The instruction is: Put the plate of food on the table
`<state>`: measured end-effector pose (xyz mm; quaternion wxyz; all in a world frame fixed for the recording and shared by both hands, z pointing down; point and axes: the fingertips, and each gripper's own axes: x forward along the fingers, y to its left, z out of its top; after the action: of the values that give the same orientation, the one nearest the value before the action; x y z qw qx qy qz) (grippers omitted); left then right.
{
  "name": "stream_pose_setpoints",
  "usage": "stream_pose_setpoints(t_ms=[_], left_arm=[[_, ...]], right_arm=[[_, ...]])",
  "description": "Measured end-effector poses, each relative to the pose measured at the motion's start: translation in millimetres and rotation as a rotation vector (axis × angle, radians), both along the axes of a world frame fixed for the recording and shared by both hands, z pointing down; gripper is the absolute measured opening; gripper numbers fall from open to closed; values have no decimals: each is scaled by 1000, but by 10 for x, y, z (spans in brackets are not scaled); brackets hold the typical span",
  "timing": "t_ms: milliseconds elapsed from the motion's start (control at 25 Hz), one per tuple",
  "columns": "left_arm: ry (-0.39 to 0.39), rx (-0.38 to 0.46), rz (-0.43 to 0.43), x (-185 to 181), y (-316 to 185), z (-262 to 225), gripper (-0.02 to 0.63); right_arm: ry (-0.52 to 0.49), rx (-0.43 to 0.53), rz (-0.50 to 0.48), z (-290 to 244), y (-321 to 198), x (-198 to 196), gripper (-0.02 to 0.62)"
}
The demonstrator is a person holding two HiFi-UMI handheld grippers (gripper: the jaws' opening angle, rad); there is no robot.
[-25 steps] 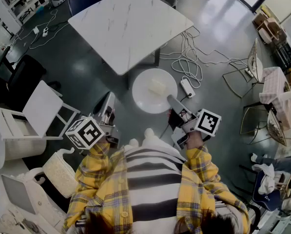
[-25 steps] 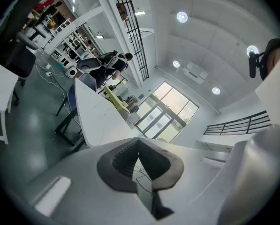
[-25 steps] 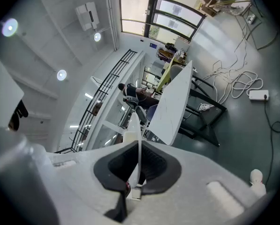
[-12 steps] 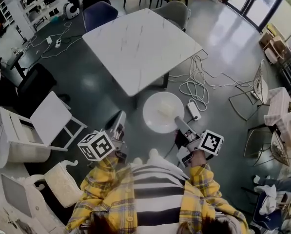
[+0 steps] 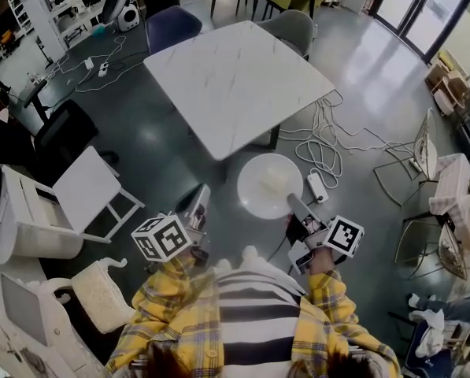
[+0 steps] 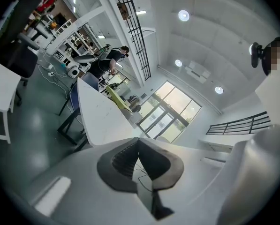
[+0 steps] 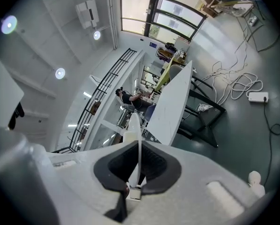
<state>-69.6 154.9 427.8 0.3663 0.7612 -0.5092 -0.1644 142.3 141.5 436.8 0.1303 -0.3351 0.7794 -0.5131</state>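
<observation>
**Item:** plate (image 5: pixel 254 201) of food. White and round, with one pale block of food (image 5: pixel 272 178) near its middle.

**Location:** in the air over the dark floor (image 5: pixel 164 156), just short of the near corner of the tabletop (image 5: pixel 235 77) and not touching it (the tabletop is white and faintly veined).

**Holder:** right tool (image 5: pixel 294 203). Its jaws are clamped on the plate's near rim (the right gripper view shows the rim edge-on, pinched between the two dark pads). Nothing else supports the plate.

**Spare:** left tool (image 5: pixel 201 197). Its jaws are together with nothing between them (its own view shows the pads meeting). It hangs close to the person's body, well apart from the plate.

**Surroundings:** loose cables (image 5: pixel 329 144) and a power strip (image 5: pixel 316 186) lie on the floor to the right of the plate. A white chair (image 5: pixel 85 191) stands to the left.

**Step in hand (judged):** the carry. The plate is nearing the tabletop but is not yet set down.

**Next move calls for:**
- Bring the plate forward over the tabletop's edge without striking the corner.
- Keep it level (it is gripped at one rim only, so it may sag and the loose food could slide).
- Lower it flat onto the surface.
- Only then part the right tool's jaws.
</observation>
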Motion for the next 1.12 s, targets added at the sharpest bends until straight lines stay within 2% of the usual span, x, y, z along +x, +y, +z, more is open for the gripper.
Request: stream_pose_setpoints(t_ms=[160, 1120], left_arm=[[-1, -3, 4, 7, 9, 5, -14], [23, -31, 40, 111, 3, 77, -14]], right_arm=[[-28, -16, 14, 15, -1, 14, 8], [-13, -43, 50, 112, 62, 9, 8]])
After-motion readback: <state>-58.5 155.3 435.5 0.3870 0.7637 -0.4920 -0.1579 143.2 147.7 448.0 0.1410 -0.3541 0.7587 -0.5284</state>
